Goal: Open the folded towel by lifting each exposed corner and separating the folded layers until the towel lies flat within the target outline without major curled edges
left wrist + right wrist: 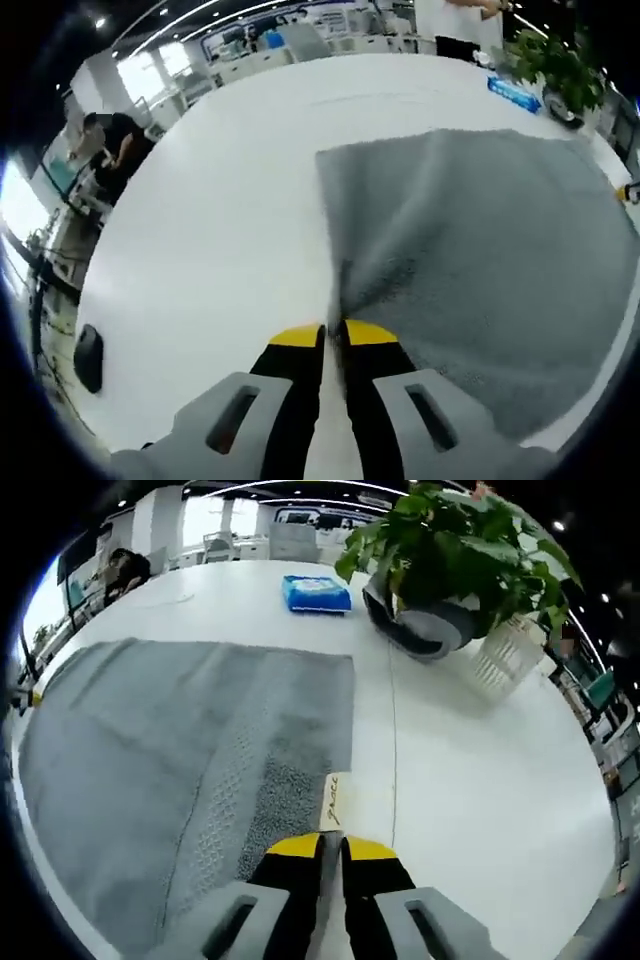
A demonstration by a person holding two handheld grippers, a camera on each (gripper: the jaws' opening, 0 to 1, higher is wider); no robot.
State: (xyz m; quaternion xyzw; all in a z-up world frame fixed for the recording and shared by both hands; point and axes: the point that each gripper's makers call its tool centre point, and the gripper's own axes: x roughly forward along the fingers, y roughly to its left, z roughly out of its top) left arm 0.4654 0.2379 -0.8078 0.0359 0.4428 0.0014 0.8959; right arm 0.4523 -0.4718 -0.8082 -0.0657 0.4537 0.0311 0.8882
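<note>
Each hand-held gripper, left [334,335] and right [331,845], pinches the grey towel's [480,270] edge; leafy plant [450,540] apparently potted.

My left tongs [334,333] and right tongs [331,846] look alike: black jaws capped with yellow tips, rising from grey moulded bodies with slotted openings.

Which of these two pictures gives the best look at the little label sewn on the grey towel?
The right gripper view. There the label sticks out pale from the towel edge, just ahead of the right claw, which is shut on that edge. In the left gripper view, the towel is lifted by the left claw and I can't make out a label.
</note>
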